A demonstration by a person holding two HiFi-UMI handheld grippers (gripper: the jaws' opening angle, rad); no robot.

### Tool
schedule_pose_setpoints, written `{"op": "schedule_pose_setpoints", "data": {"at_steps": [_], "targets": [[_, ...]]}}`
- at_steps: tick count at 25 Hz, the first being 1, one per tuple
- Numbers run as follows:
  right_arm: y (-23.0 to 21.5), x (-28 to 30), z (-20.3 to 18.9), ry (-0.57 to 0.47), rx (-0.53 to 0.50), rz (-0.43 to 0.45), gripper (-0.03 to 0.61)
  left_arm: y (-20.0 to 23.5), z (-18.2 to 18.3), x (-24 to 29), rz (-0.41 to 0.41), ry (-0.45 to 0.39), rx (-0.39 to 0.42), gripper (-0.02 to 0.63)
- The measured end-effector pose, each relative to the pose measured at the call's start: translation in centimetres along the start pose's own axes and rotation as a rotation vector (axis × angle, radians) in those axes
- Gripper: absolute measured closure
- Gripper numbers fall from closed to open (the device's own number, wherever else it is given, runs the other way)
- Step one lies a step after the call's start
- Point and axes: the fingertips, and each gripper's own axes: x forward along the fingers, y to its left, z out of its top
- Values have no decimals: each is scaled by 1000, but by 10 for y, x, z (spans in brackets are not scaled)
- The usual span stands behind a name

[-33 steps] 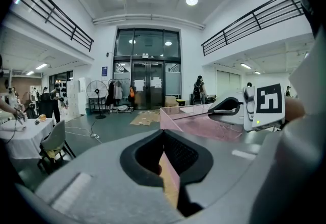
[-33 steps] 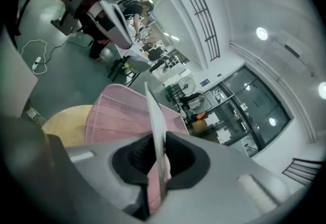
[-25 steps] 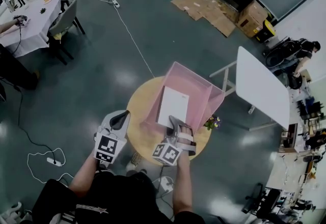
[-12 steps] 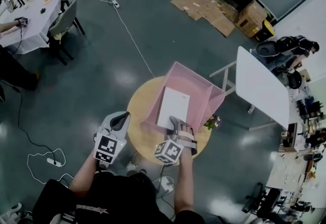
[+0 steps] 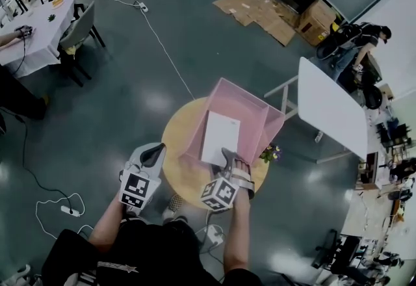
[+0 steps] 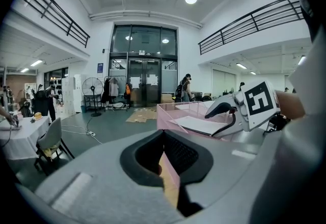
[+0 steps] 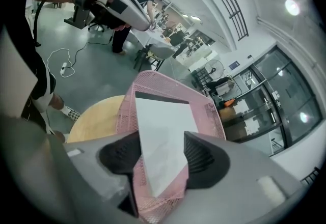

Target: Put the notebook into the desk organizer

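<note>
A white notebook [image 5: 221,137] lies flat inside the pink mesh desk organizer [image 5: 260,106], which stands on a round wooden table [image 5: 182,177]. My right gripper [image 5: 231,156] is at the organizer's near edge. Its jaws are opening, one on each side of the notebook's near corner [image 7: 163,131], and the pads stand off the cover. The organizer's mesh wall [image 7: 211,116] fills the right gripper view. My left gripper [image 5: 151,151] hovers at the table's left edge, shut and holding nothing. From the left gripper view the organizer [image 6: 168,113], the notebook [image 6: 198,125] and the right gripper [image 6: 224,116] show to the right.
A small bunch of flowers [image 5: 271,155] sits at the table's right edge beside the organizer. A white rectangular table [image 5: 331,109] stands to the right. A cable [image 5: 162,38] runs across the floor, with a chair [image 5: 81,31] and flattened cardboard [image 5: 260,12] beyond.
The right gripper's jaws have spread apart and let go of the notebook, which now rests in the organizer. The left gripper has stayed where it was.
</note>
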Motion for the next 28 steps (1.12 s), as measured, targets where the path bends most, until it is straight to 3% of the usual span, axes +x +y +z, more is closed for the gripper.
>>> {"op": "schedule_pose_setpoints", "data": {"at_steps": [17,24,28], "targets": [[15,-34,2,42,84,-62,308,-3,8,-23,-75,-37,47,603],[5,-79,7,15,205,-188,308,-15,21,-37,-139,-79,81,603],[4,-111,6,-17,328,-262,308,-26,27,-46,-188,-104,105,603]]}}
